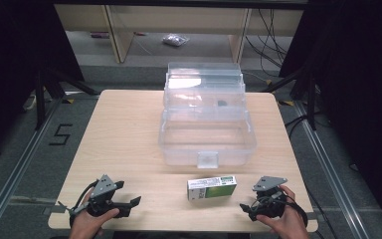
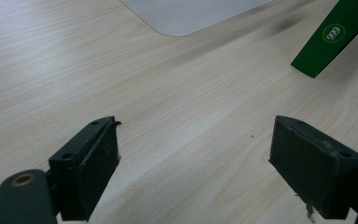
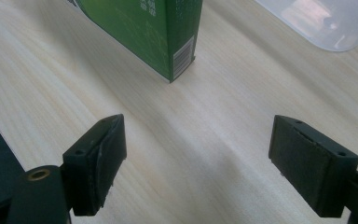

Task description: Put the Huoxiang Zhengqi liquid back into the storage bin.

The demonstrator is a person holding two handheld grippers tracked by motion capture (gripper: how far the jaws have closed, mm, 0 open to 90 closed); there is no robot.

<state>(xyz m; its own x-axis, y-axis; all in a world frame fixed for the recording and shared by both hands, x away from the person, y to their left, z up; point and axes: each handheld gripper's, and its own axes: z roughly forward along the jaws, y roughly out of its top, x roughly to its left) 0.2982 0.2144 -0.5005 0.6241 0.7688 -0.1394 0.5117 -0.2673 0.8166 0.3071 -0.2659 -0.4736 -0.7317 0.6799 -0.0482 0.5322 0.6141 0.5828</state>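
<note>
Wooden counter (image 1: pixel 129 134) carries a clear plastic box (image 1: pixel 206 137), with a small green carton (image 1: pixel 212 187) just before it, between both hand-held grippers. Left hand-held gripper (image 2: pixel 193 154) is open. Right hand-held gripper (image 3: pixel 198 158) is open too, near the carton's barcode corner (image 3: pixel 182 56); probably light and stiff, best pinched across its narrow sides.

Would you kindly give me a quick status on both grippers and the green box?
Left gripper open, empty. Right gripper open, empty. Green box flat on table between them, untouched. Nothing in the way.

Grey floor (image 1: pixel 15 144), wooden shelving (image 1: pixel 179 22), black drapes (image 1: pixel 10 45)
</note>
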